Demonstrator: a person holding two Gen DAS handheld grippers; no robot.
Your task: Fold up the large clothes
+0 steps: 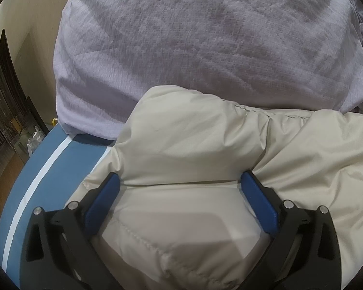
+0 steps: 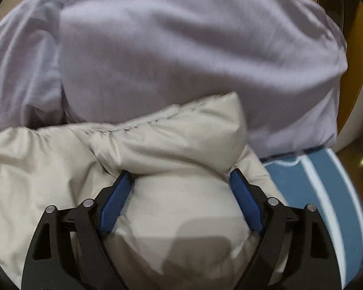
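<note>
The puffy beige quilted jacket [image 1: 205, 145] lies on the blue sheet with white stripes [image 1: 48, 164], just in front of the lilac textured duvet [image 1: 193, 43]. The left gripper [image 1: 180, 181] and right gripper [image 2: 180, 176] are both spread wide, padding bulging between the fingers, nothing clamped. I judge both should pinch thin seams, not filling. No containers are visible.

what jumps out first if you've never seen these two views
A puffy beige jacket fills the near half of both views, bulging between the wide-open blue fingers of the left gripper and, in the other view, the right gripper. Behind it lies a big lilac quilt, heaped across the far side. Both rest on a blue sheet with white stripes, showing at the outer edges.
</note>
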